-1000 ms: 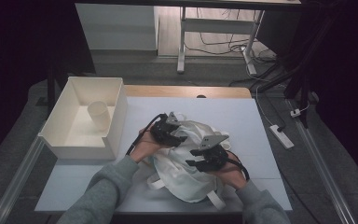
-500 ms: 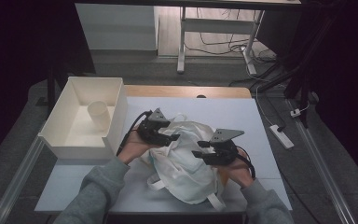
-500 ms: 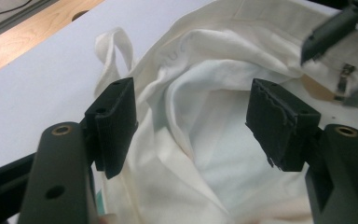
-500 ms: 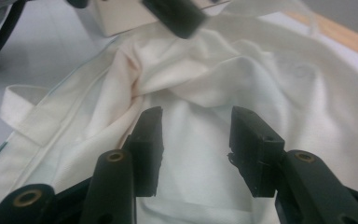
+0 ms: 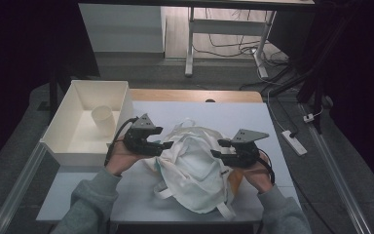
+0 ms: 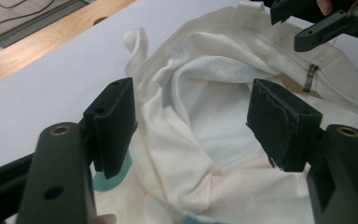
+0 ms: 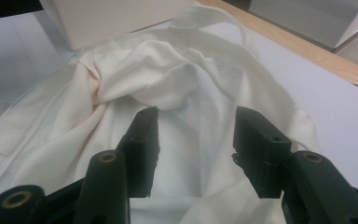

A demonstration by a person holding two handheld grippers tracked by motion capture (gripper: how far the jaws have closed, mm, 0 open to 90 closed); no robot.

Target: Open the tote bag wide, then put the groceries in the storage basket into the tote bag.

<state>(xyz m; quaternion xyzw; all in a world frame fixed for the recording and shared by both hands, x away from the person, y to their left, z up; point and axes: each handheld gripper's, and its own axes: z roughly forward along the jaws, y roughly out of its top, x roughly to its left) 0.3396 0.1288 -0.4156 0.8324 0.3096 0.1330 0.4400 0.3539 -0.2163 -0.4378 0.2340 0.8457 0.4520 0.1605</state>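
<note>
Cloth, a crumpled cream-white fabric bag [image 5: 195, 161] with straps and a small zipper, lies mid-table between the left gripper [image 5: 168, 145] and right gripper [image 5: 215, 148], both released, jaws just widening, gripping nothing.

The high view is dim: the room around the table [image 5: 253, 114] sinks into near black at both sides, while a lit strip of floor at the top edge is the brightest part. The tabletop reads a flat bluish grey, with soft, weak shadows. The picture is grainy and slightly soft. Both gripper views are brighter and evenly lit; the white cloth bag [image 6: 223, 116] shows gentle fold shadows and no glare. The near black jaws look slightly blurred.
</note>
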